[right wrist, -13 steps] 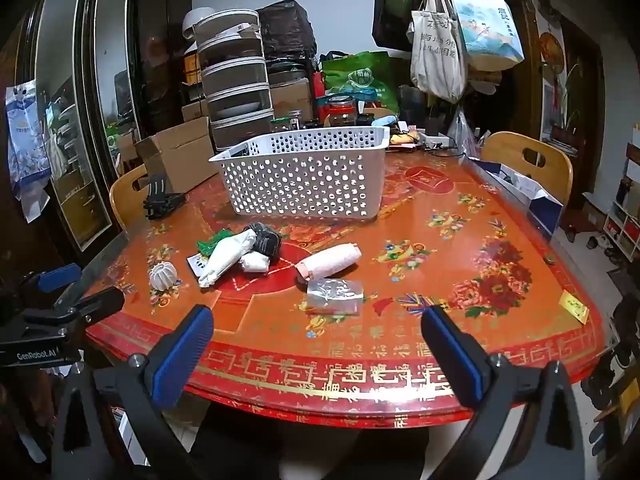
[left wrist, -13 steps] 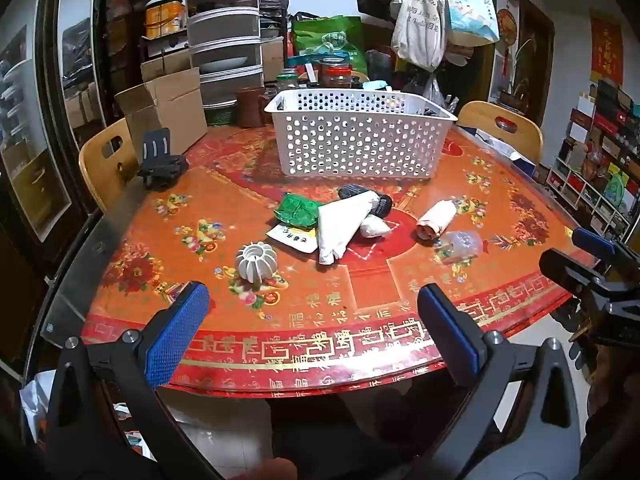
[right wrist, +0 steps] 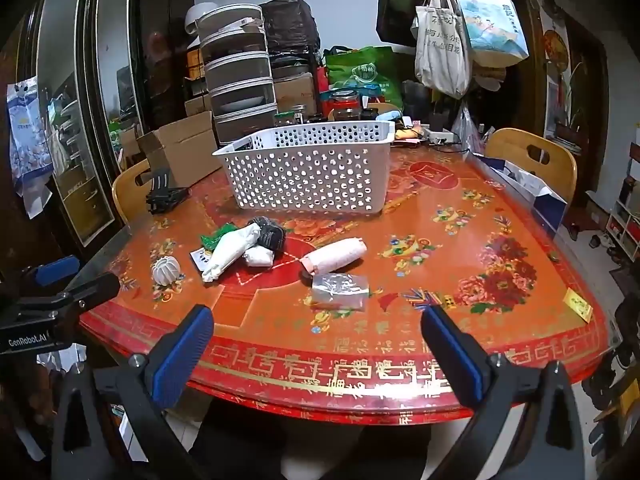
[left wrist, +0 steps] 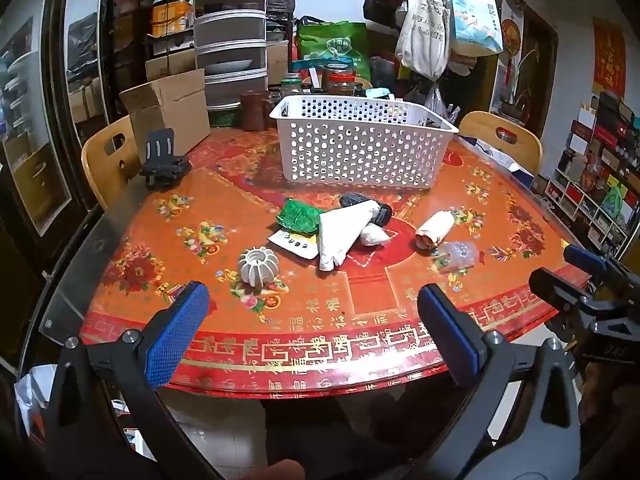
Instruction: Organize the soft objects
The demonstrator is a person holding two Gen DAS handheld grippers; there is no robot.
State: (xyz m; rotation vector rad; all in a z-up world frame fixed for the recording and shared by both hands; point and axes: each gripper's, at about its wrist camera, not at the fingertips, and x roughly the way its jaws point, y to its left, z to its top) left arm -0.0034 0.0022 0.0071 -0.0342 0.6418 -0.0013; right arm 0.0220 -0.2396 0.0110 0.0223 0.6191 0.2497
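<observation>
Soft objects lie in a cluster mid-table: a white rolled cloth (left wrist: 343, 232) (right wrist: 232, 250), a green packet (left wrist: 298, 218), a dark rolled item (left wrist: 366, 206) (right wrist: 270, 232), a small white bundle (left wrist: 374, 236), a pink roll (left wrist: 435, 229) (right wrist: 334, 258) and a clear plastic bag (left wrist: 458, 254) (right wrist: 340, 290). A white perforated basket (left wrist: 362, 146) (right wrist: 310, 170) stands behind them. My left gripper (left wrist: 312, 332) is open and empty at the table's near edge. My right gripper (right wrist: 316, 344) is open and empty at the near edge, further right.
A white ribbed ornament (left wrist: 257, 266) (right wrist: 166, 271) sits front left. A black phone stand (left wrist: 162, 162) and a cardboard box (left wrist: 168, 110) stand at the back left, jars (left wrist: 338, 80) behind the basket. Wooden chairs (left wrist: 106, 160) (right wrist: 532, 160) flank the round red table (left wrist: 280, 332).
Both grippers have edged slightly toward the table; the objects have not moved.
</observation>
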